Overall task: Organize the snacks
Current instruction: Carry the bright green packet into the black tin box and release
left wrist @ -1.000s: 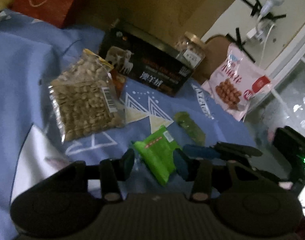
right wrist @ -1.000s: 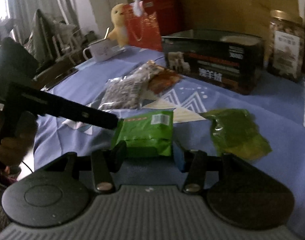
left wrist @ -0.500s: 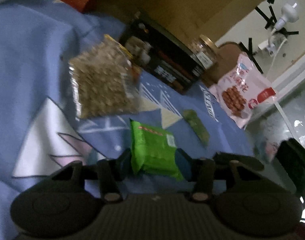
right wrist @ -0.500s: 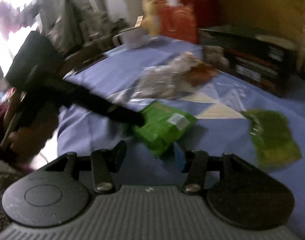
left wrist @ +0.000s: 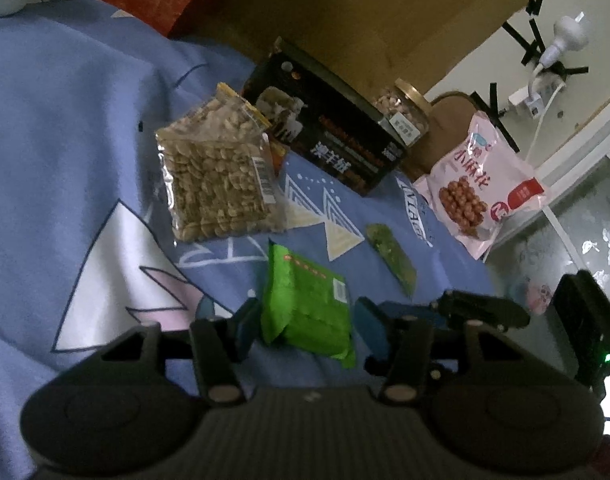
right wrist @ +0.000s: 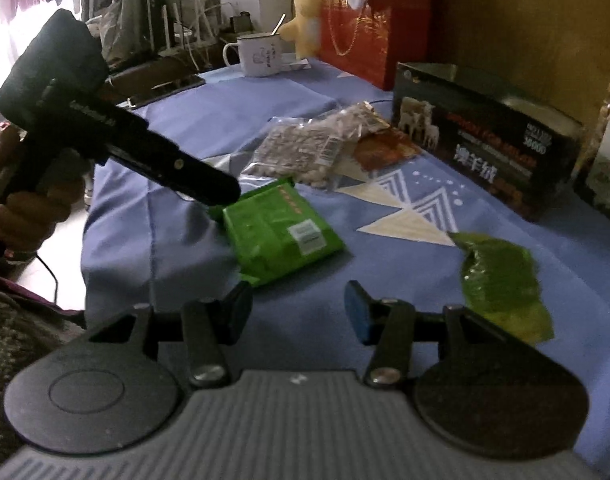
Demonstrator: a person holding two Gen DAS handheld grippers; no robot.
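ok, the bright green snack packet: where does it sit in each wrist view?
Left wrist: the bright green snack packet is low centre, between the left claw fingers, on the blue cloth.
Right wrist: the packet is centre, beyond the open right claw, with the left claw's tip at its far-left edge.
Shared landmark: the black box behind it.

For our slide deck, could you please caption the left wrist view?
Left gripper straddling a green snack packet on a blue cloth.
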